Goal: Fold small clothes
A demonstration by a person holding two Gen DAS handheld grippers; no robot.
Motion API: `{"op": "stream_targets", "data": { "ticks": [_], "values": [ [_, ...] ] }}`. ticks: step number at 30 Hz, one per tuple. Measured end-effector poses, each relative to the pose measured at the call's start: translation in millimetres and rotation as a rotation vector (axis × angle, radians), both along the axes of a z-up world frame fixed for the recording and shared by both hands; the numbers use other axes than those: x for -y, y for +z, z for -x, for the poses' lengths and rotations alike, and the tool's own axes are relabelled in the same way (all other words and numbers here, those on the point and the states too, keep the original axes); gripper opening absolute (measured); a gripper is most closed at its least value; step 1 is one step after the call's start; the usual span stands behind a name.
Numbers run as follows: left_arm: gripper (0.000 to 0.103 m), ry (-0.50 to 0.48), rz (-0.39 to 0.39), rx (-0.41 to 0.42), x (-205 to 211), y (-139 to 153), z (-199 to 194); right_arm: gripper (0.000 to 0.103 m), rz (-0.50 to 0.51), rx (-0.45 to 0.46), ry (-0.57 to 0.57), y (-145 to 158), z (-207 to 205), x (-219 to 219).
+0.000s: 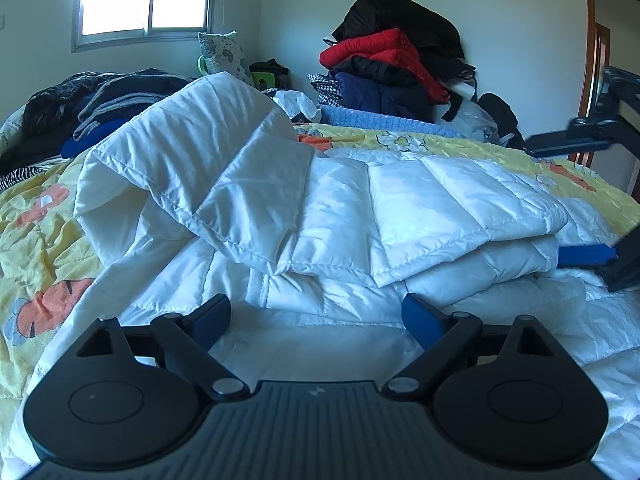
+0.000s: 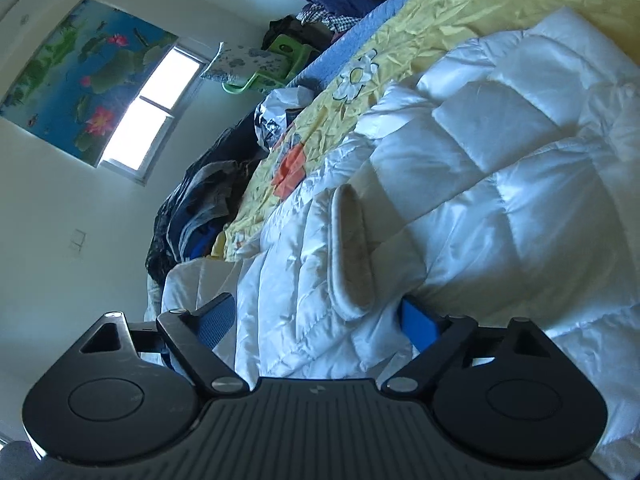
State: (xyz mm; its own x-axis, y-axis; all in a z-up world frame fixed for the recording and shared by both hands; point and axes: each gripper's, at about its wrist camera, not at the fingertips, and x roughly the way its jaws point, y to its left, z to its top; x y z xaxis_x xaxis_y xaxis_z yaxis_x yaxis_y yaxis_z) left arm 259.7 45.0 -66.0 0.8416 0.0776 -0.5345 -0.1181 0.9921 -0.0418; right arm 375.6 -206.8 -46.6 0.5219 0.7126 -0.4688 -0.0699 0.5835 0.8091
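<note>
A white quilted puffer jacket (image 1: 360,216) lies partly folded on the yellow bedspread (image 1: 44,232), one sleeve draped over its body. My left gripper (image 1: 316,316) is open and empty, low over the jacket's near edge. My right gripper (image 2: 316,316) is open, turned on its side, with a layer of the jacket (image 2: 460,184) and its ribbed cuff (image 2: 352,248) between the spread fingers. In the left wrist view the right gripper (image 1: 592,256) shows at the far right, one blue finger pushed under a folded layer.
A pile of dark, red and navy coats (image 1: 396,64) is stacked at the back of the bed. More dark clothes (image 1: 92,108) lie at the back left. A blue knit band (image 1: 384,120) edges the bed. A window (image 1: 144,12) is behind.
</note>
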Motion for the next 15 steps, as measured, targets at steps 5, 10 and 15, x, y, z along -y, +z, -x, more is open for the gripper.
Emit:
{"op": "stream_targets", "data": {
  "ticks": [5, 10, 15],
  "values": [
    [0.093, 0.003, 0.001, 0.006, 0.5, 0.3, 2.2, 0.090, -0.047, 0.052, 0.013, 13.5, 14.7, 7.3],
    [0.094, 0.005, 0.001, 0.007, -0.2, 0.6, 3.7, 0.089, -0.062, -0.006, 0.023, 9.7, -2.1, -4.1],
    [0.094, 0.006, 0.011, 0.011, -2.9, 0.9, 5.3, 0.061, -0.074, 0.004, -0.016, -0.2, -2.2, -15.7]
  ]
}}
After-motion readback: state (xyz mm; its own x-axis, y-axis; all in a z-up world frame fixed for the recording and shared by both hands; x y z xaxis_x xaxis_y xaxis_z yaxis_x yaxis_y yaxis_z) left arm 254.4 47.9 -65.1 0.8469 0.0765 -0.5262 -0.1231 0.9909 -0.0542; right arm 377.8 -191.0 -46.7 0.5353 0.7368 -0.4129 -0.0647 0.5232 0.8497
